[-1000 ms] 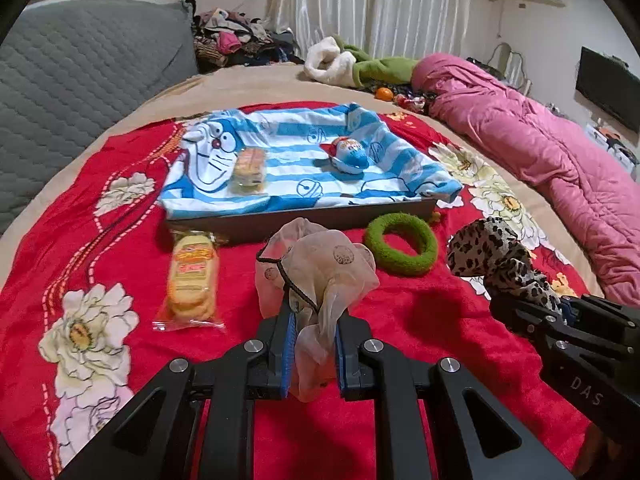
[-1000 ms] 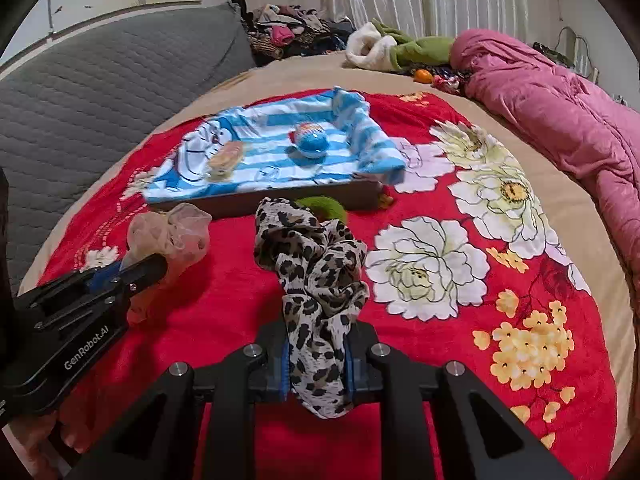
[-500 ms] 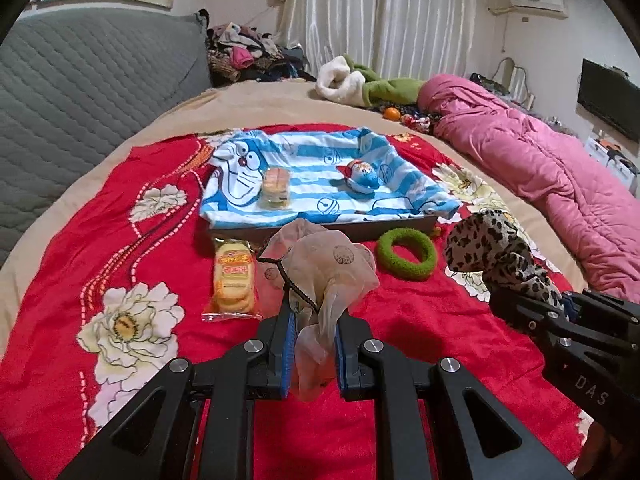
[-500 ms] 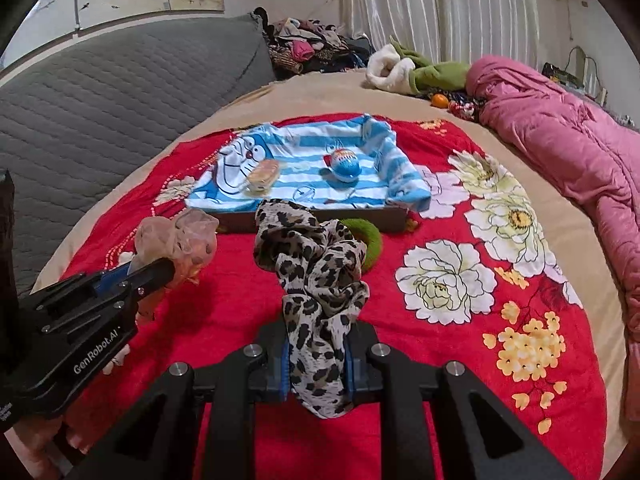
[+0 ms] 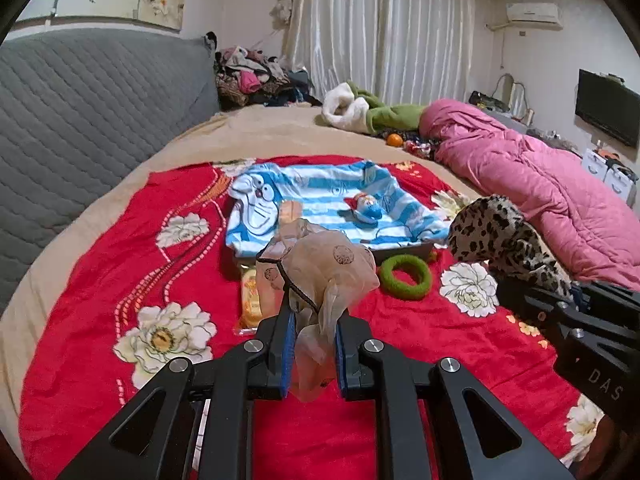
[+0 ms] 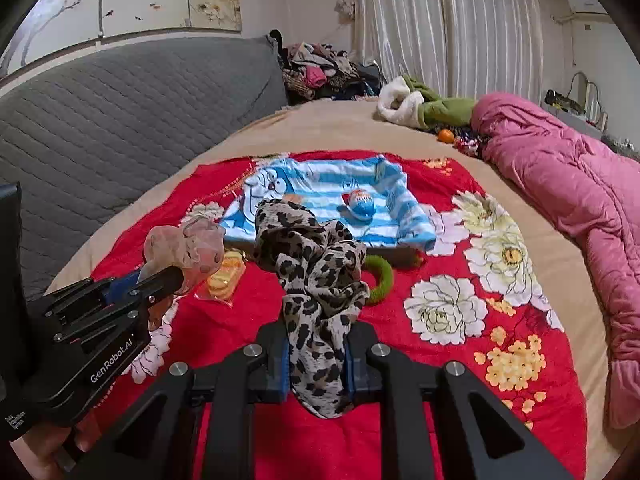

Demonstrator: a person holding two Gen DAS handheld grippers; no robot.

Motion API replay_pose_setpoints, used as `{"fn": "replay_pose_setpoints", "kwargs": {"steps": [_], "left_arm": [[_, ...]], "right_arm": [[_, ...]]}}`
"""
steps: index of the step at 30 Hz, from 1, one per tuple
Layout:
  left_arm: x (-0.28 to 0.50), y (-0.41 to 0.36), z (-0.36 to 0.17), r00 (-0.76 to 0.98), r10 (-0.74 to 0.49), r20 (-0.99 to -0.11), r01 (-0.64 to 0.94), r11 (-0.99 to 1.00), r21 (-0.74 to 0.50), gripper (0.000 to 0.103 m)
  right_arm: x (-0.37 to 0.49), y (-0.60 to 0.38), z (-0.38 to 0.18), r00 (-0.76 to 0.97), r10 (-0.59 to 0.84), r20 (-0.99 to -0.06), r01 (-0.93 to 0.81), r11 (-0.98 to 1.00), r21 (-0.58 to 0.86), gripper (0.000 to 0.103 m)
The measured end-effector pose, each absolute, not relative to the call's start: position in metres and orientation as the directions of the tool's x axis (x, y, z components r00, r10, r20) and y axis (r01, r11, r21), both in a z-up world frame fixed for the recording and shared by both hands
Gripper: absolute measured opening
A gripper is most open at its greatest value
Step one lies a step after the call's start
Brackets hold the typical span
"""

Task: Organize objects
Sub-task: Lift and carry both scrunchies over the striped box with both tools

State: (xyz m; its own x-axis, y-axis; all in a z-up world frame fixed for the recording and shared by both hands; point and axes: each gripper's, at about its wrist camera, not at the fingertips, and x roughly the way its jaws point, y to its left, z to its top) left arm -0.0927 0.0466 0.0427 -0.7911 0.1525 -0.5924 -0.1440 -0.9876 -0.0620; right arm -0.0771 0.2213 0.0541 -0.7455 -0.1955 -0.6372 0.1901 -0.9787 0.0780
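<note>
My left gripper [image 5: 311, 344] with fingers clamped on a sheer pink scrunchie [image 5: 320, 268], my right gripper [image 6: 316, 354] pinching a leopard scrunchie [image 6: 312, 256], both held above the red blanket [image 6: 400, 344], near the striped tray [image 5: 320, 200], green ring [image 5: 405, 277] just beside it

Black angular left gripper [image 5: 312, 344] and right gripper [image 6: 316, 354], blue pads, silver screws, white "GenRobot.AI" lettering.

A tray [image 5: 404, 249] sits at frame centre on a blanket [image 5: 120, 264]. Below its front edge, a ring [image 5: 405, 277] lies right and a snack packet [image 5: 250, 300] left. An egg toy [image 5: 366, 208] rests inside the tray.
</note>
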Motion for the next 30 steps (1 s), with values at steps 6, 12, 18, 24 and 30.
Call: {"fn": "replay_pose_setpoints", "kwargs": {"steps": [6,12,18,24,30], "left_arm": [[-0.086,0.041,0.057,-0.81,0.138,-0.57,-0.13,-0.99,-0.055,0.017],[-0.083,0.044,0.065,-0.819,0.143,-0.556,-0.138,-0.989,-0.051,0.017],[-0.081,0.044,0.071,-0.83,0.142,-0.54,-0.139,-0.989,-0.047,0.017],[-0.088,0.045,0.079,-0.836,0.151,-0.527,-0.144,-0.988,-0.053,0.017],[-0.094,0.045,0.081,-0.84,0.143,-0.523,-0.139,-0.989,-0.047,0.017]], "right_arm": [[-0.07,0.217,0.069,-0.768,-0.2,-0.609,0.195,-0.978,0.075,0.02],[-0.067,0.215,0.078,-0.78,-0.196,-0.594,0.193,-0.979,0.069,0.02],[-0.064,0.213,0.085,-0.795,-0.188,-0.576,0.191,-0.98,0.056,0.02],[-0.064,0.212,0.092,-0.81,-0.181,-0.558,0.183,-0.982,0.052,0.02],[-0.068,0.21,0.097,-0.819,-0.181,-0.544,0.183,-0.982,0.051,0.02]]}}
